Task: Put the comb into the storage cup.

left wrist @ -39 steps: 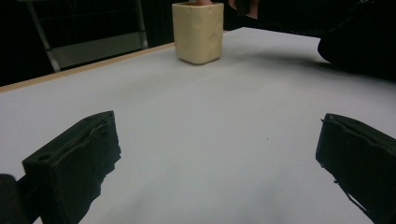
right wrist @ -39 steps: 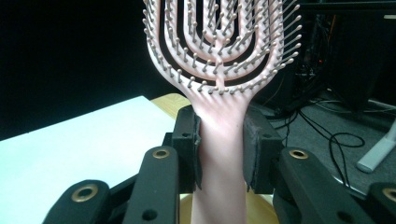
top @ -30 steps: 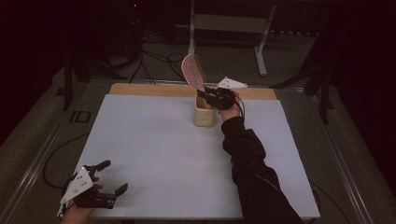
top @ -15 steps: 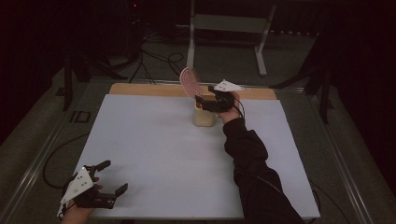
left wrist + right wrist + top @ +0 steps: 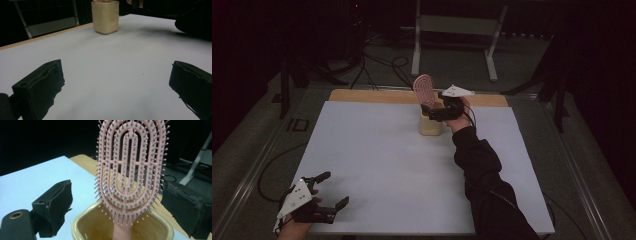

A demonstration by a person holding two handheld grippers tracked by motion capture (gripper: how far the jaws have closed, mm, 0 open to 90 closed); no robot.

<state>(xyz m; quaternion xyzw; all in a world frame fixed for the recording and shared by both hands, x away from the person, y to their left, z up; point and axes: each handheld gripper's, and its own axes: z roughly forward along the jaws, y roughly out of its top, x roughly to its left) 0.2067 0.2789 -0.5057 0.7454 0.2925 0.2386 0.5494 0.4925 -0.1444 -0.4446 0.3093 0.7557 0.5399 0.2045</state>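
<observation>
Right gripper jaws have just been opening; they stand apart, off the pink hairbrush. Brush stands handle-down in the cream cup, desk 12 o'clock. Placement looks done. Left gripper apart, idle.

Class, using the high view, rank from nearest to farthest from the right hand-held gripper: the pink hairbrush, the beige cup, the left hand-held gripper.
1. Pink hairbrush, upright between its open jaws.
2. Beige cup, just below the right hand-held gripper.
3. Left hand-held gripper, near left corner.

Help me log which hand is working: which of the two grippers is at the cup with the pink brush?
The right gripper, at the far edge beside the cream cup holding the pink hairbrush; its jaws have just opened. The left gripper sits idle at the near corner.
</observation>
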